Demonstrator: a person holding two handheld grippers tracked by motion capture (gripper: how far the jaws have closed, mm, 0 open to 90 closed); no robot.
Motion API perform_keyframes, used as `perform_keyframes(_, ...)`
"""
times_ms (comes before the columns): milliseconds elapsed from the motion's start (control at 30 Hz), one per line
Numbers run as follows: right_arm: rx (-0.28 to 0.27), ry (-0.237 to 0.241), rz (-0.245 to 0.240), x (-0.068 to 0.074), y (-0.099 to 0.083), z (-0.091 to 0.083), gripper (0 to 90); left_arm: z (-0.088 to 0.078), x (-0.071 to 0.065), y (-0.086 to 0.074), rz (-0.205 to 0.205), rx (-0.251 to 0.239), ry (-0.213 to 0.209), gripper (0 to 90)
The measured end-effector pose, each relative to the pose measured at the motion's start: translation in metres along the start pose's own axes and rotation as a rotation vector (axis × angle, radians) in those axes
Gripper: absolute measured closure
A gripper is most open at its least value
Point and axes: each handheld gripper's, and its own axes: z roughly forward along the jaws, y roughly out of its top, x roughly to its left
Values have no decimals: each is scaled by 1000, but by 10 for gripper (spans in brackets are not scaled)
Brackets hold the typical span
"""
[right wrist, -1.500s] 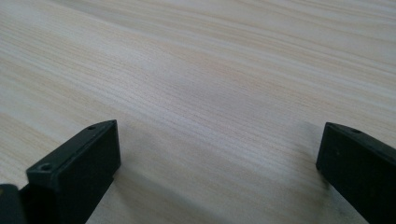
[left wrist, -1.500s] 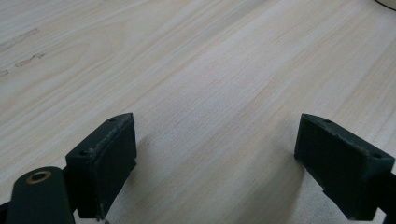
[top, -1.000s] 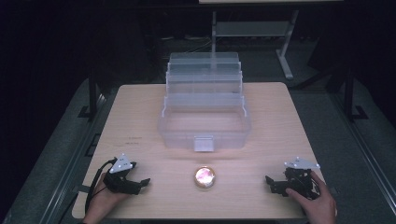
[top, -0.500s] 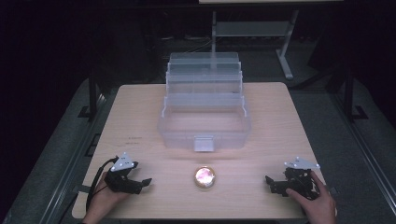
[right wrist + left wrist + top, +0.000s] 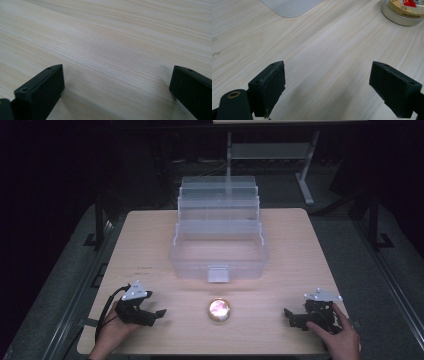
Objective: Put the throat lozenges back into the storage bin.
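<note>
Work is sitting at the very start, by the look of it: the tin (image 5: 219,310) is lying untouched on the counter (image 5: 290,245), near the front edge, roughly midway btwn the two claws and just in front of the box (image 5: 218,255), w/ a bare strip of wood btwn tin and box latch. The left claw (image 5: 159,313) is resting on the counter at the front left, a hand (image 5: 111,336) wrapping it, jaws standing wide apart and gripping nothing; the right claw (image 5: 289,315) is resting at the front right, also under a hand (image 5: 336,336), jaws likewise spread and empty. Both are pointing inward toward the tin, well apart from it. Nothing is being lifted, nothing is lying in the box's open bottom tray as far as the high view is showing, so judging from that, approach, grasp and any placing are all left to do. As for views: the high view is giving the whole layout, incl. the box's stepped tiers rising toward the back, but the tin there is just a glowing blur. The left gripper view is catching the tin's (image 5: 404,11) gold rim and red label at top right, plus a corner of the box (image 5: 292,6), while the right gripper view is looking along its jaws at bare wood grain.
</note>
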Motion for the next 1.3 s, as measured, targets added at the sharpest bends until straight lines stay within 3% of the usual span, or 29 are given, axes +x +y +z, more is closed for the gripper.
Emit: perform_keyframes(1300,-1,-12,16,3,0,0,0,14,-10,33,62,6,-59,135)
